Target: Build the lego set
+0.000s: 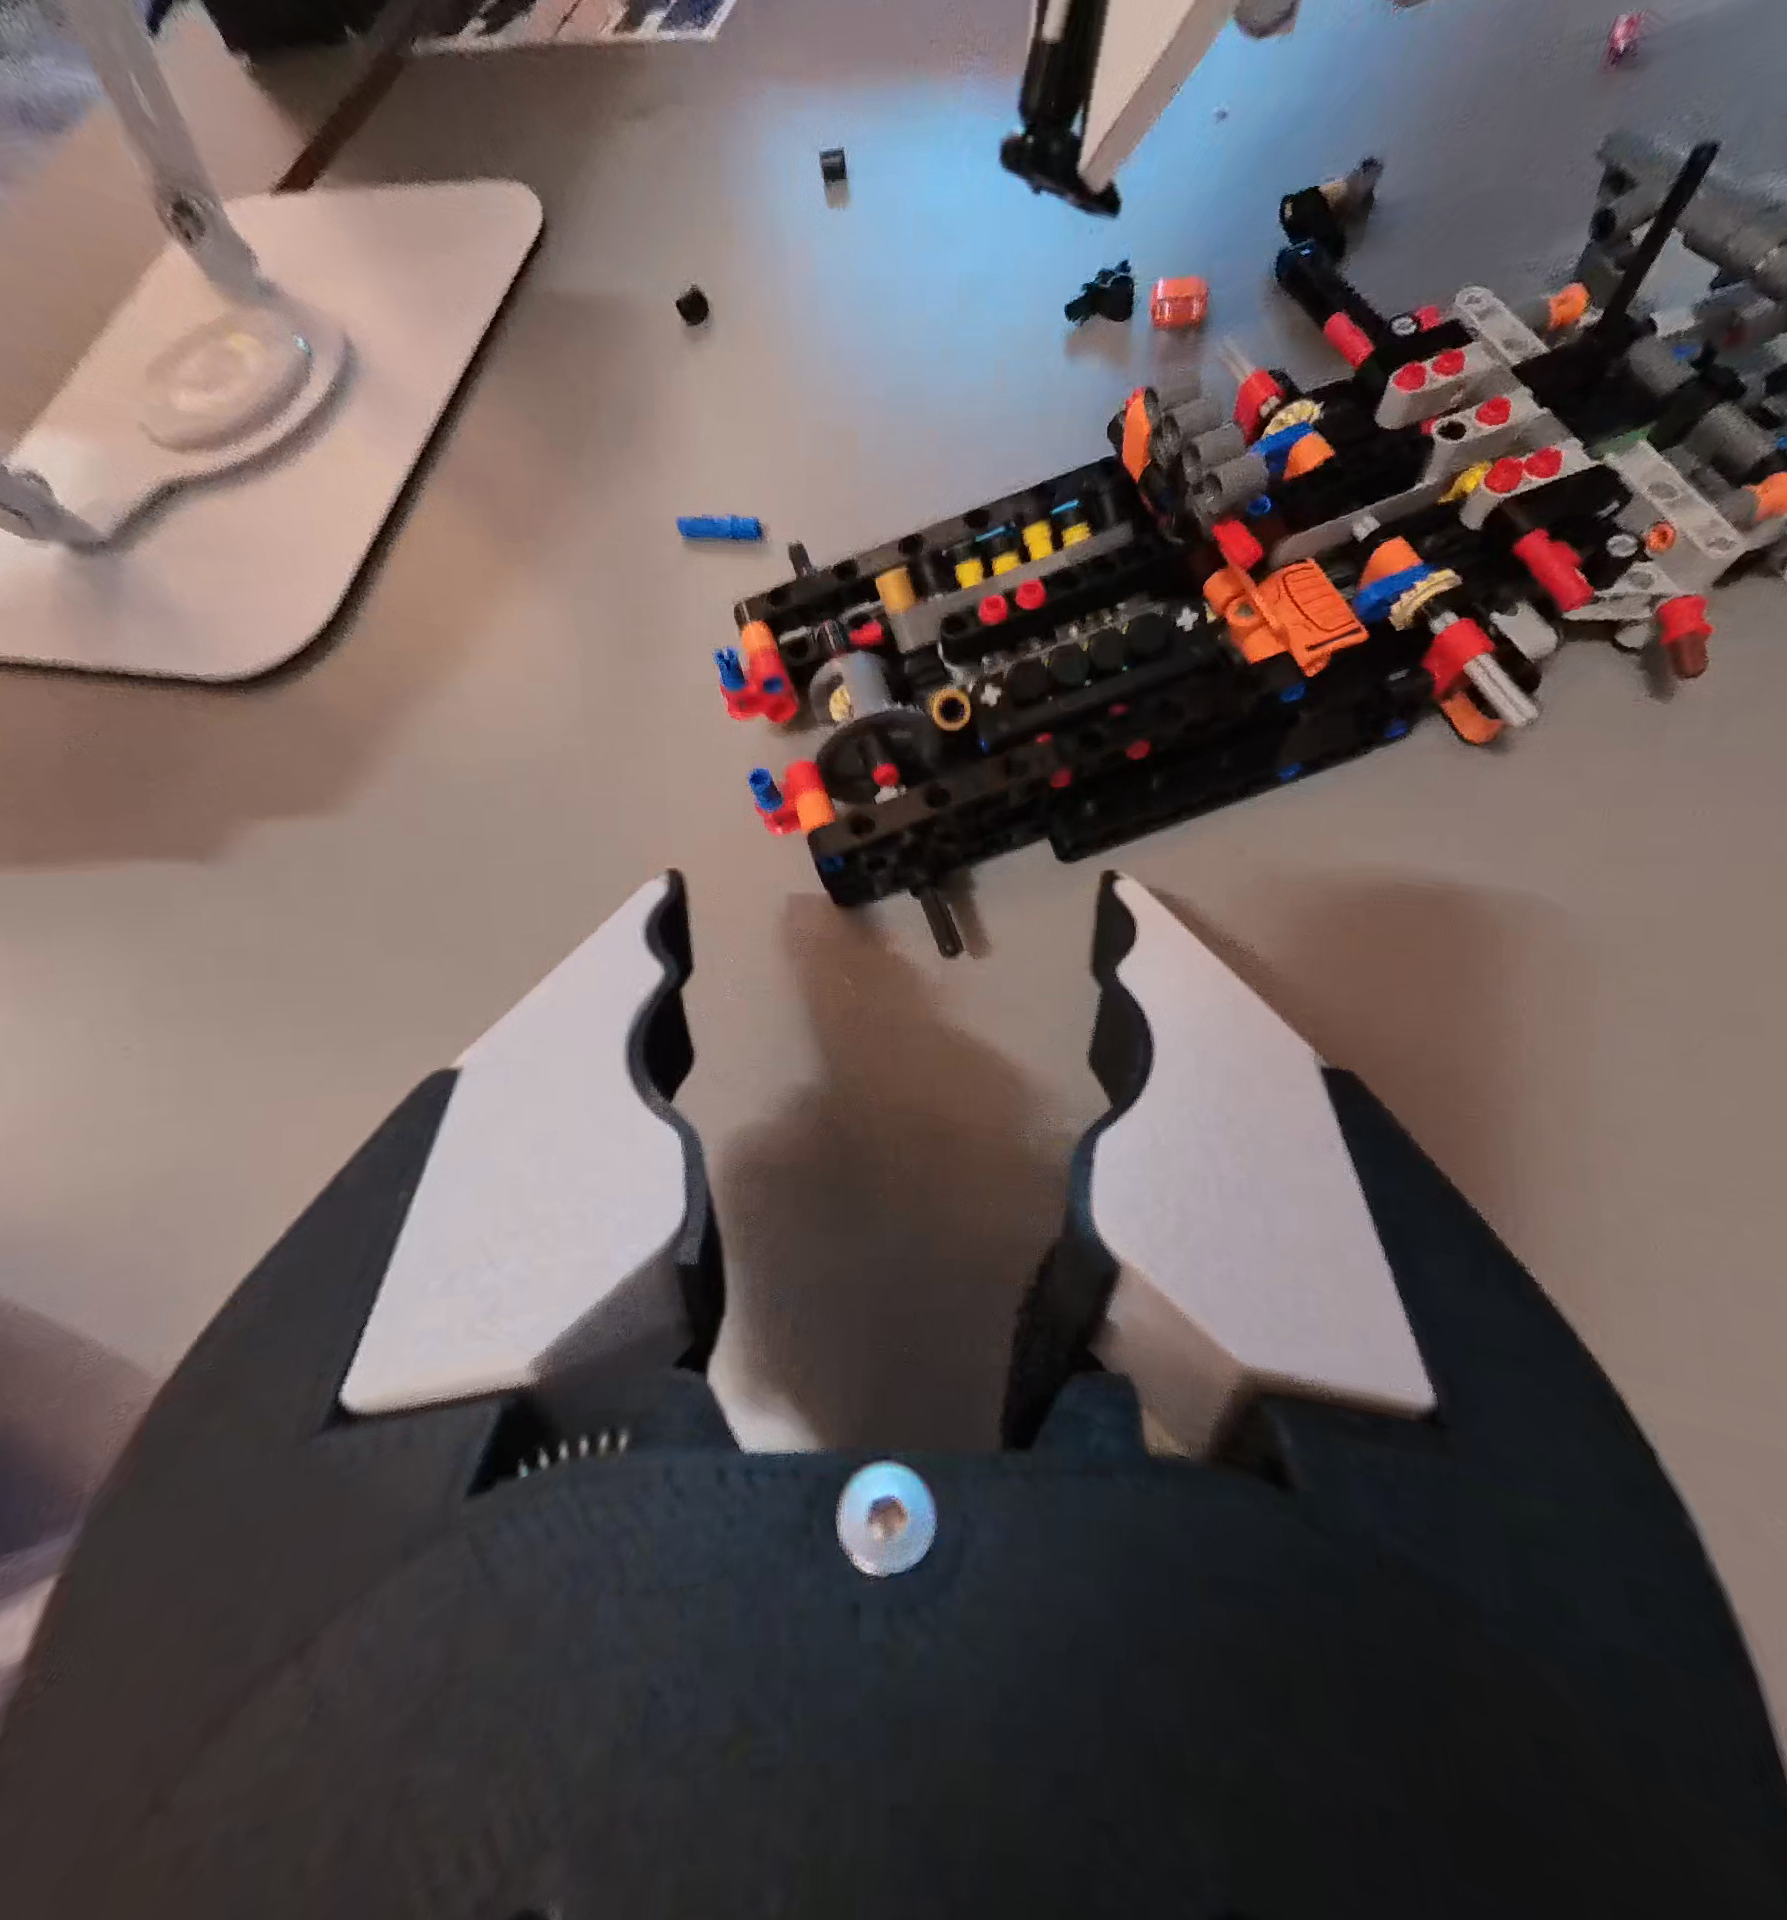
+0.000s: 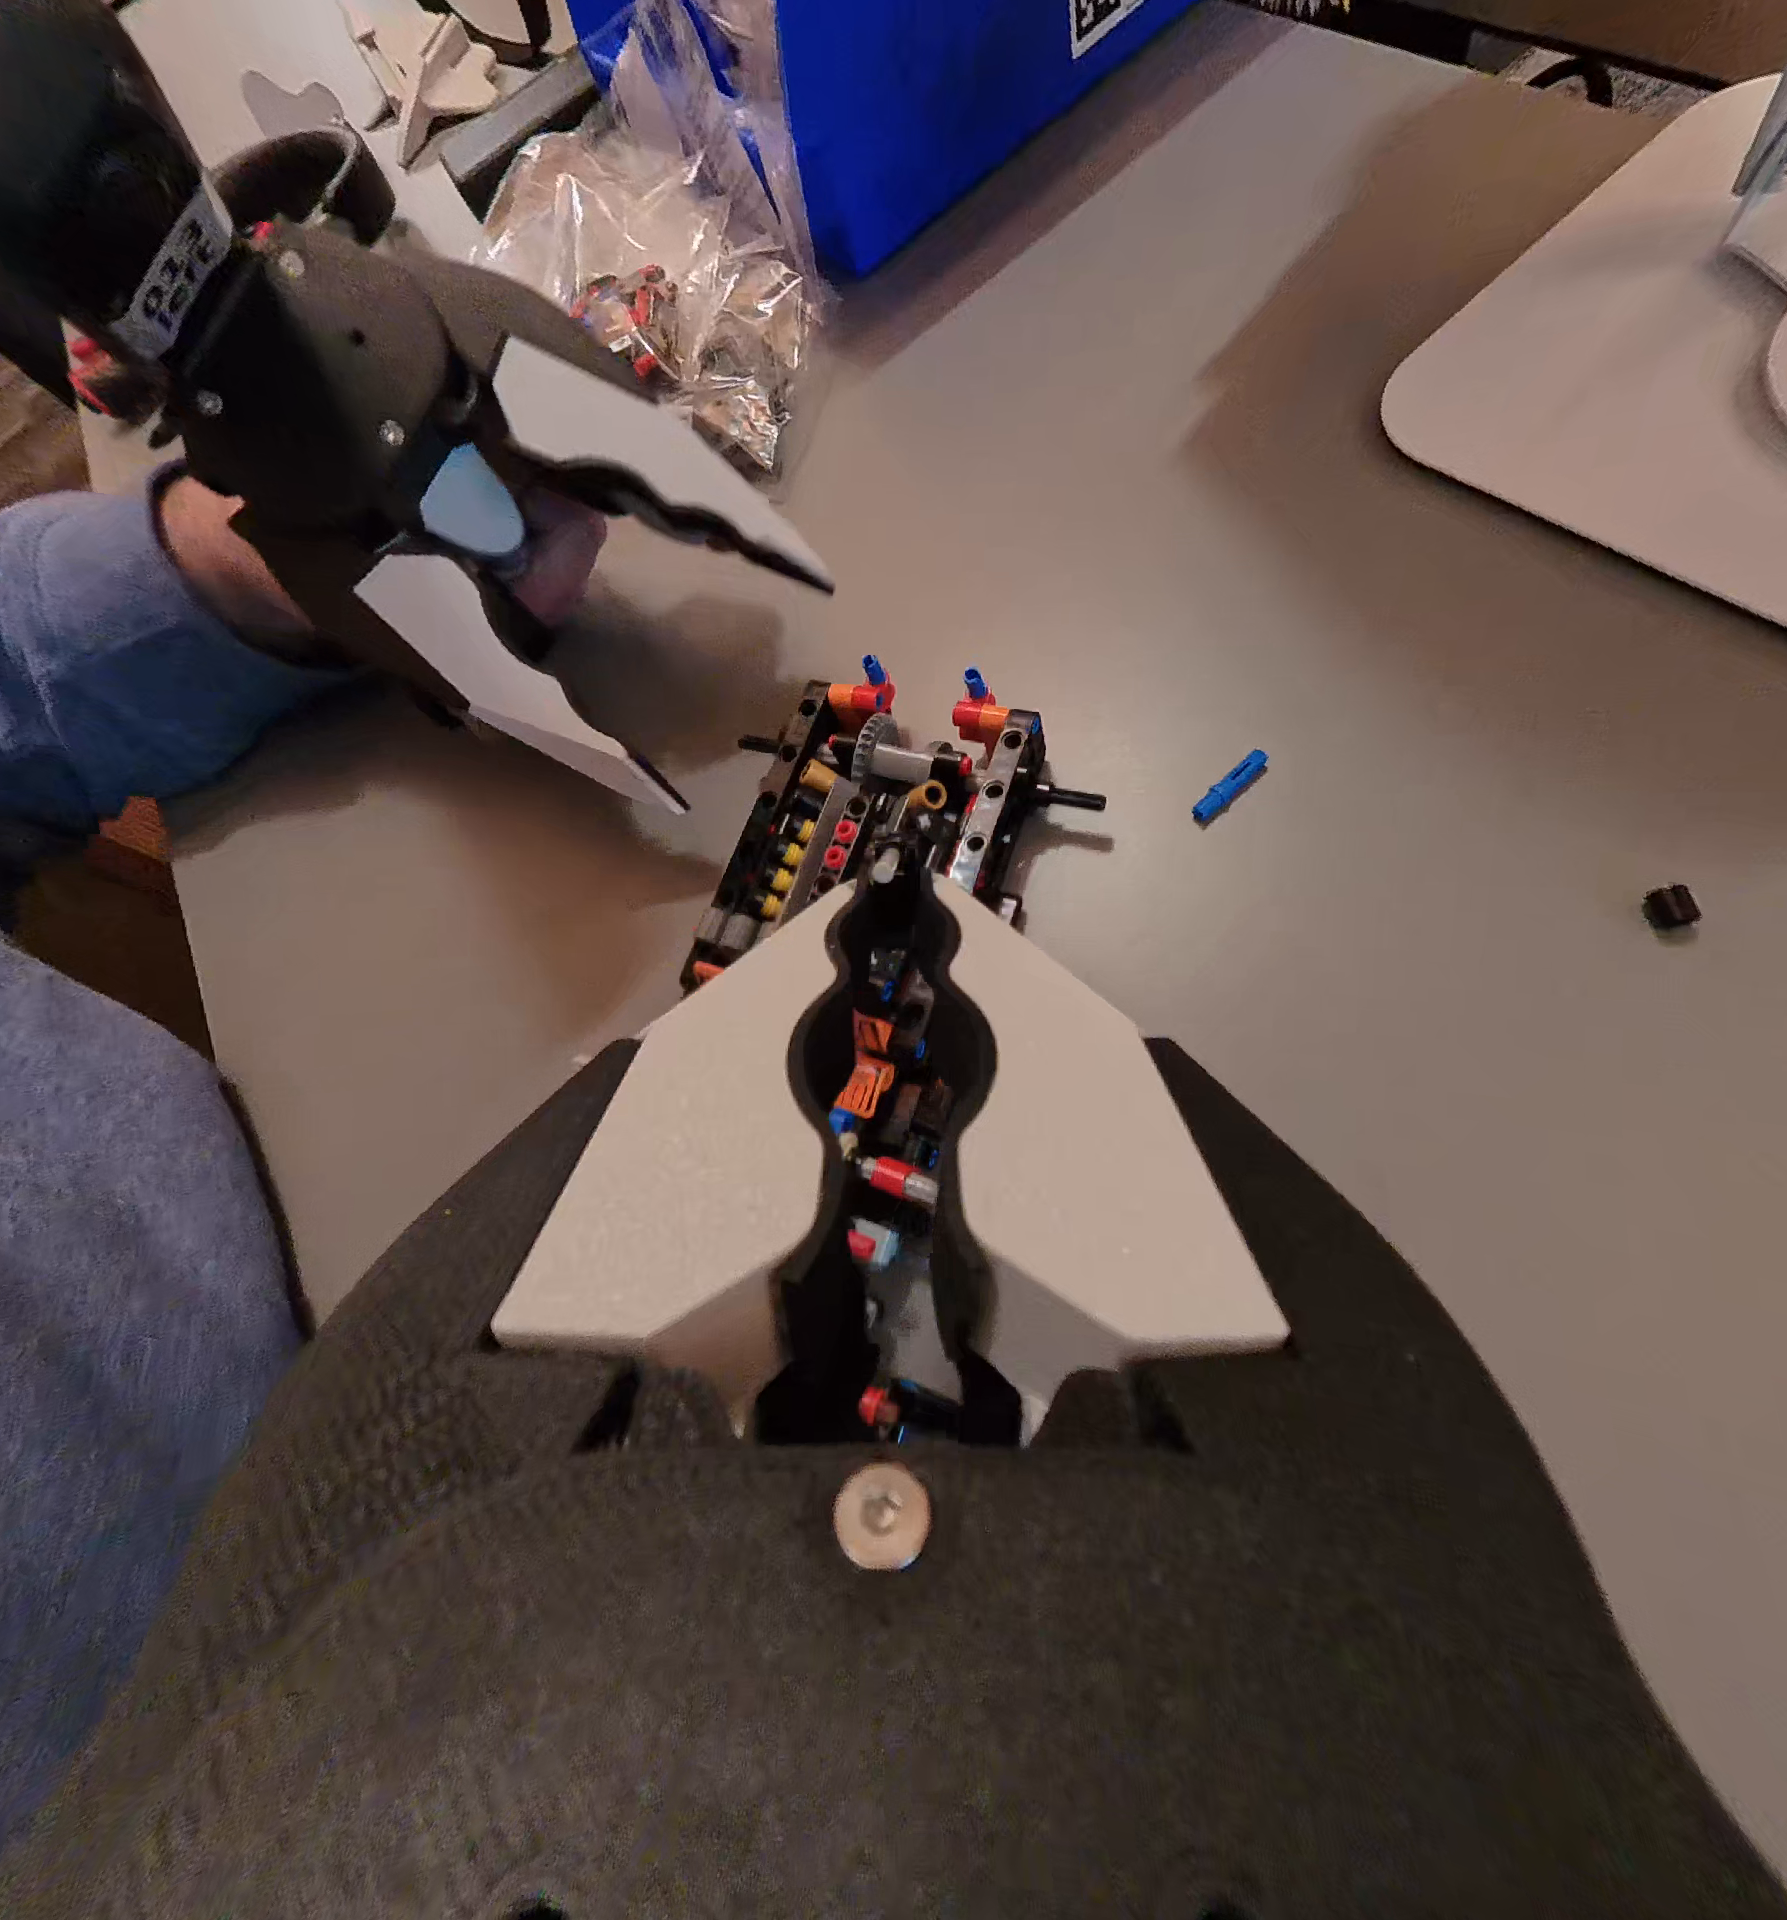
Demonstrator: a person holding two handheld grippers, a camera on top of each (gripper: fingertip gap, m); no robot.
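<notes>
The half-built Lego chassis [image 1: 1128, 665], black with red, orange, yellow and blue parts, lies on the grey table. It also shows in the right wrist view [image 2: 868, 790]. My left gripper [image 1: 889, 894] is open and empty, just short of the chassis's near end; it also shows in the right wrist view [image 2: 754, 686]. My right gripper [image 2: 894, 883] is shut on a small black Lego piece [image 2: 884, 868] and hovers over the chassis along its length. It shows at the top of the left wrist view [image 1: 1076, 177].
Loose parts lie left of the chassis: a blue pin [image 1: 720, 528] [image 2: 1229, 787], small black pieces [image 1: 693, 304] [image 2: 1670, 906], an orange piece [image 1: 1178, 301]. A white stand base [image 1: 245, 416] [image 2: 1595, 395], a parts bag [image 2: 660, 260] and a blue box [image 2: 920, 104] border the area. My hands' fingertips stand some 12 cm from each other.
</notes>
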